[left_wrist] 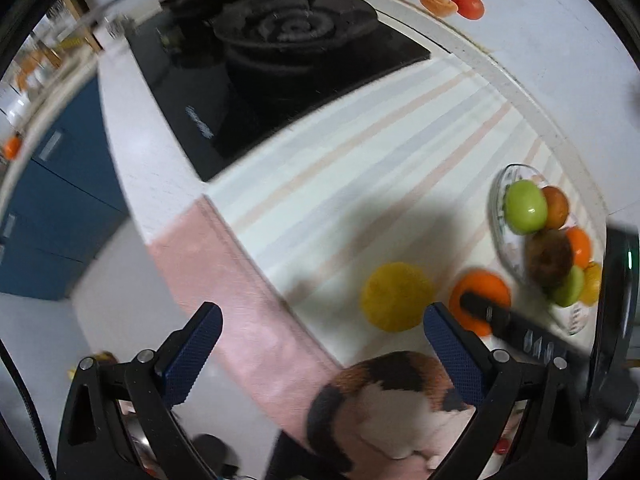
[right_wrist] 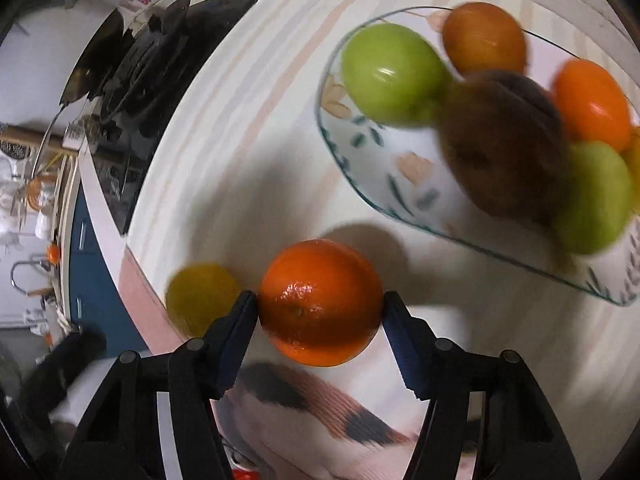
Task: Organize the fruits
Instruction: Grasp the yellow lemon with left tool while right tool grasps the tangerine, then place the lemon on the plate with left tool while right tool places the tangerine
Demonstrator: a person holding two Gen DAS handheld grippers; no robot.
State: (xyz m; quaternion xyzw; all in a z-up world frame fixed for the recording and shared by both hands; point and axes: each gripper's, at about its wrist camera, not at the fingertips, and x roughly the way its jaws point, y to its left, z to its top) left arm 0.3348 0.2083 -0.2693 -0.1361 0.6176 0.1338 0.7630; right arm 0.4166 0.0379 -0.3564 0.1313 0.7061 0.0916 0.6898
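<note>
- Right gripper clamped on orange: both pads touch its sides at about mid-height, grip looks centred.
- Orange sits low over the striped cloth, near the worktop's front edge; whether it's lifted or resting I can't tell.
- Lemon just beside the left pad, loose on the cloth.
- Bowl further back toward the wall, already holding green apples, oranges and a brown fruit.
- Step, by my guess: carry orange to bowl. Keep the squeeze steady, lift clear of the rim, set it in the bare near-left part of the bowl, not on the pile.
- Left gripper spread wide, holding nothing, hovering off the front edge.
</note>
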